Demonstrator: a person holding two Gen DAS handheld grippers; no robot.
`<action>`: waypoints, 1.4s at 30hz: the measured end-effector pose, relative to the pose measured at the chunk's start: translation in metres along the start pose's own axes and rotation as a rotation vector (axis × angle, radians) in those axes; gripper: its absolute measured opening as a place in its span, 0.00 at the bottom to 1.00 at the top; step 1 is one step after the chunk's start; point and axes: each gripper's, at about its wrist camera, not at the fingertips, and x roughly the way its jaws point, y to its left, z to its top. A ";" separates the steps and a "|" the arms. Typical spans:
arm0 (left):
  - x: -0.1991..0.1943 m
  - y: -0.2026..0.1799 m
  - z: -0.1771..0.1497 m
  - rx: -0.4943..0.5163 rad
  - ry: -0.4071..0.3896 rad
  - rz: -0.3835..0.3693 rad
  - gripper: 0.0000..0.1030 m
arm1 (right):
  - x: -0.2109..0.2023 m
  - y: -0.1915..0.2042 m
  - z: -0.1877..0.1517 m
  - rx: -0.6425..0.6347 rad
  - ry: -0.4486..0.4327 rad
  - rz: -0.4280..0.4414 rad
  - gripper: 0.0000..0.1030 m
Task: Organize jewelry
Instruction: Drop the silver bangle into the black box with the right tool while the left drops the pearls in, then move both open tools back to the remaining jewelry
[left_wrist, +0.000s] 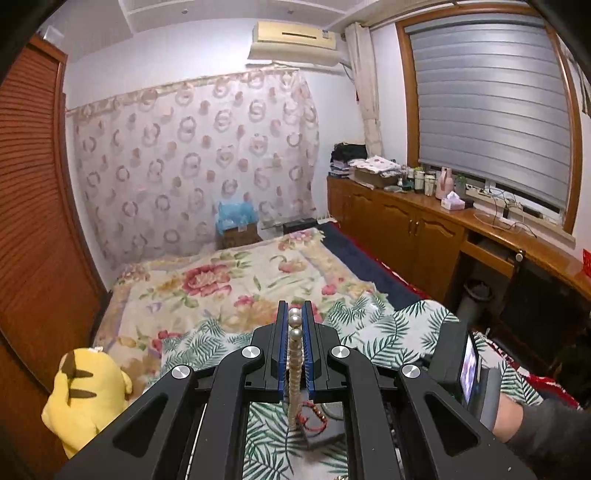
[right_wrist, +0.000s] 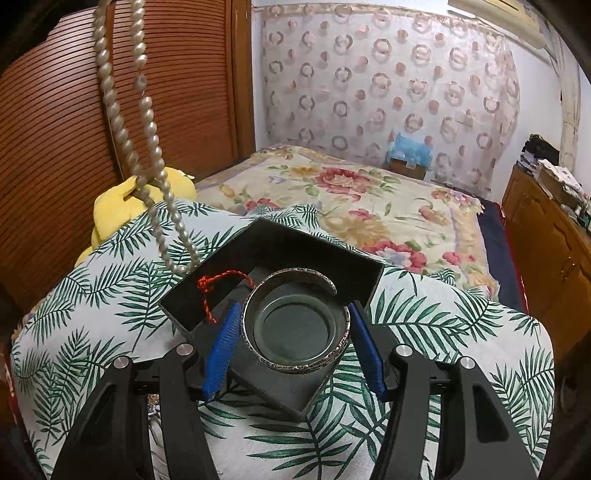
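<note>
My left gripper (left_wrist: 294, 317) is shut on a pearl necklace (left_wrist: 294, 365), which hangs down from its blue pads. In the right wrist view the necklace (right_wrist: 147, 122) dangles from the top left, its loop reaching the black jewelry box's (right_wrist: 332, 254) left corner. My right gripper (right_wrist: 291, 343) holds a silver bangle (right_wrist: 295, 363) between its blue pads, with a dark green bangle (right_wrist: 297, 321) nested inside it, over the box's near part. A red cord (right_wrist: 218, 280) lies in the box; it also shows under the left gripper (left_wrist: 314, 419).
The box rests on a palm-leaf cloth (right_wrist: 424, 325) at the foot of a floral bed (right_wrist: 369, 199). A yellow plush toy (left_wrist: 86, 387) sits at the left by a wooden slatted wardrobe (left_wrist: 33, 221). Wooden cabinets (left_wrist: 424, 229) line the right wall.
</note>
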 end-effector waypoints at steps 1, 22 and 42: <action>0.001 -0.002 0.001 0.004 -0.002 0.000 0.06 | -0.001 0.000 0.000 -0.002 -0.002 0.001 0.60; 0.060 -0.006 -0.037 -0.017 0.121 -0.011 0.06 | 0.006 0.007 -0.009 -0.036 -0.004 0.014 0.61; 0.027 -0.009 -0.137 -0.067 0.185 -0.073 0.16 | -0.085 0.010 -0.083 0.015 -0.004 0.017 0.59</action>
